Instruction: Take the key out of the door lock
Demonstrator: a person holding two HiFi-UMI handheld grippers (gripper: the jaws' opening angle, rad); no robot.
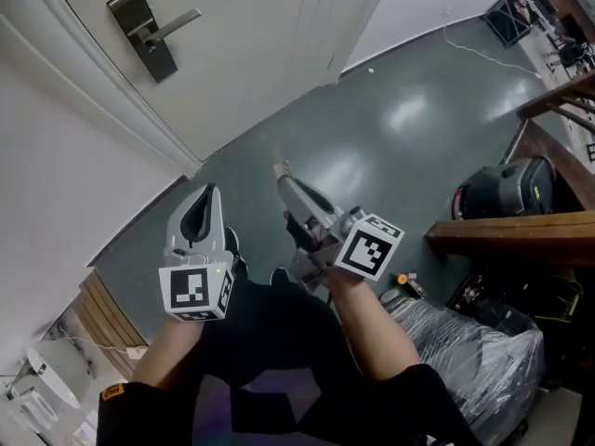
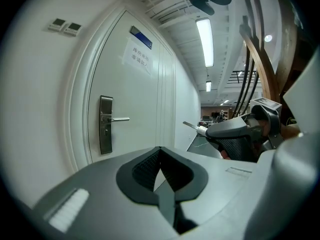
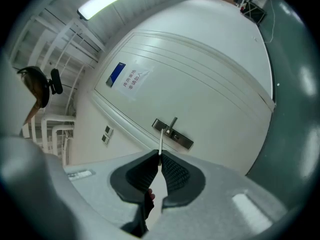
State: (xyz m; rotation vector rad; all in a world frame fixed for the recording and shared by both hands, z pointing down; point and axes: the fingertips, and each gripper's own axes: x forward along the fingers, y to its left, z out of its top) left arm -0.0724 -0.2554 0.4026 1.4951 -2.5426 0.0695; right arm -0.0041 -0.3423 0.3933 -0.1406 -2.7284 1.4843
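The white door (image 1: 251, 54) carries a dark metal lock plate (image 1: 139, 31) with a lever handle (image 1: 177, 21). My right gripper (image 1: 282, 177) is shut on a thin silver key (image 1: 278, 167), held in the air well away from the door. In the right gripper view the key (image 3: 160, 143) sticks out from between the pads, with the lock plate (image 3: 173, 134) far behind it. My left gripper (image 1: 200, 214) hangs beside it, shut and empty. The left gripper view shows the lock plate (image 2: 105, 125) and the key (image 2: 192, 126) at the right gripper's tip.
A grey-green floor (image 1: 400, 128) spreads ahead, with a white cable (image 1: 483, 52) across it. A wooden bench (image 1: 511, 232), a black bag (image 1: 502, 189) and a plastic-wrapped bundle (image 1: 474, 342) stand at the right. A paper notice (image 2: 137, 55) hangs on the door.
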